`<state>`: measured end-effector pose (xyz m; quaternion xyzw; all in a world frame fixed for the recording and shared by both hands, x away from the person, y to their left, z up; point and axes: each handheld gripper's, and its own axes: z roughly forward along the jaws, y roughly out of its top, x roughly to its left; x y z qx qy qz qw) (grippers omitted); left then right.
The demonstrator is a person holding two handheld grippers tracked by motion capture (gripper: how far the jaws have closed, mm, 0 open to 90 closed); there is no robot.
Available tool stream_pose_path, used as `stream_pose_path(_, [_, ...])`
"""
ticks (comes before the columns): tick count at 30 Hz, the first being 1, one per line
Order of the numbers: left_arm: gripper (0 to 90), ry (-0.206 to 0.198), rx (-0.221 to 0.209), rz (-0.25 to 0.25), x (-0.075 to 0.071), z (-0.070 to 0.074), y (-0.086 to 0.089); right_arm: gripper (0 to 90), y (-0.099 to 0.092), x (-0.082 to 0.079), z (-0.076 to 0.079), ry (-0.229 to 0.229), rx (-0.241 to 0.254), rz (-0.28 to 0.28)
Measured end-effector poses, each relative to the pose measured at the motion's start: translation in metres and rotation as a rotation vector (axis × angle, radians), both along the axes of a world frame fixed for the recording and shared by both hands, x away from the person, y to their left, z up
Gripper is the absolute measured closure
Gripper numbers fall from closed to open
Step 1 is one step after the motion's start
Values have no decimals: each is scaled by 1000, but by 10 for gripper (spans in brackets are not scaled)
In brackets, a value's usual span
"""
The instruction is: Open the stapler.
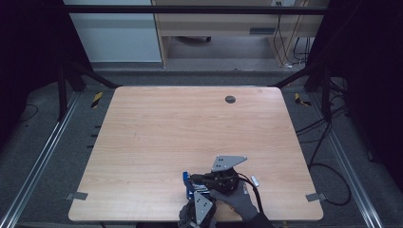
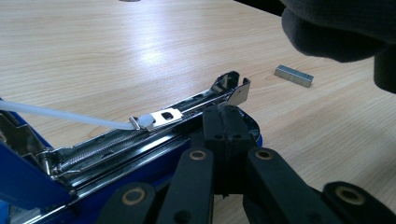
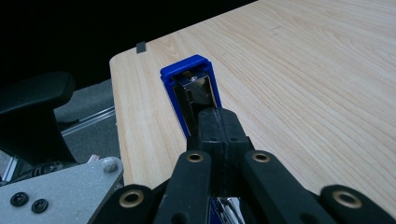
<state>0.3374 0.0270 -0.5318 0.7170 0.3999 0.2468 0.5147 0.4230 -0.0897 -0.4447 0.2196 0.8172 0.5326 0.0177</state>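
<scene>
A blue stapler [image 1: 186, 183] lies opened up near the table's front edge. Its chrome magazine [image 2: 154, 126] is bared, with a white pusher rod [image 2: 60, 114] running off left to the raised blue lid [image 2: 18, 179]. My left gripper [image 2: 229, 119] is shut, its tips against the nose of the stapler's base; whether they pinch it I cannot tell. My right gripper [image 3: 218, 122] is shut too, its tips on the inside of the blue lid [image 3: 187, 74]. In the high view the left gripper [image 1: 192, 191] comes from below, the right gripper [image 1: 196, 178] from the right. A strip of staples [image 2: 293, 75] lies loose nearby.
The wooden table [image 1: 190, 123] has a small dark round cap [image 1: 230, 99] near its far edge. The staple strip [image 1: 254, 180] sits just right of my gloved right hand [image 1: 237, 199]. The table's front left corner [image 3: 123, 65] lies close beyond the lid.
</scene>
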Motion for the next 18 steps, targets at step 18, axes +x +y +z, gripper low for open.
stream_pose_path(18, [900,-13,3,9,-1,-1,-1,900,9,3,0,10,-17,33])
